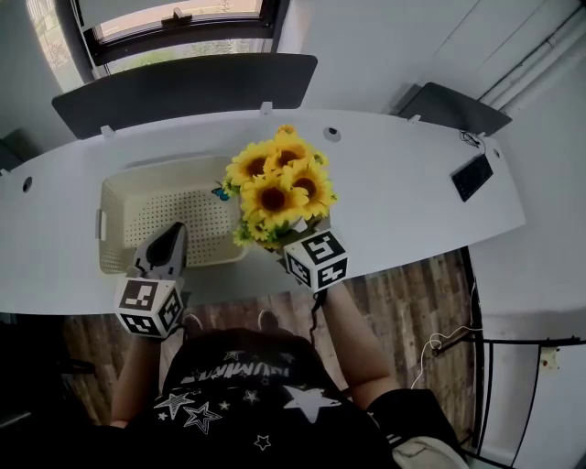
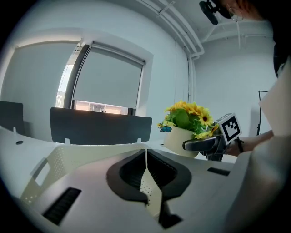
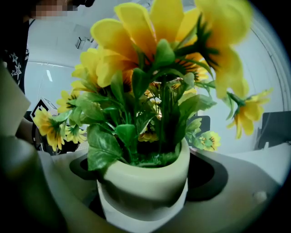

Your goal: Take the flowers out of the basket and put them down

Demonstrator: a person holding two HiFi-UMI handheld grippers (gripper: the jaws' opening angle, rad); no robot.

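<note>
- An office: a long white bench (image 1: 412, 183) with round cable holes (image 1: 331, 134).
- Dark divider screens (image 1: 183, 87) stand along its far edge, at 12 and 2 o'clock.
- A window (image 1: 174, 18) with a roller blind (image 2: 109, 77) at 12 o'clock; wood-look floor (image 1: 412, 307) at 5 o'clock.

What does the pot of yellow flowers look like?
It's a bunch of fake-looking sunflowers with dark centres, green leaves and a little blue butterfly, standing in a smooth, round cream pot. The right gripper clamps the pot by its sides and holds it about upright by the right end of the basket.
</note>
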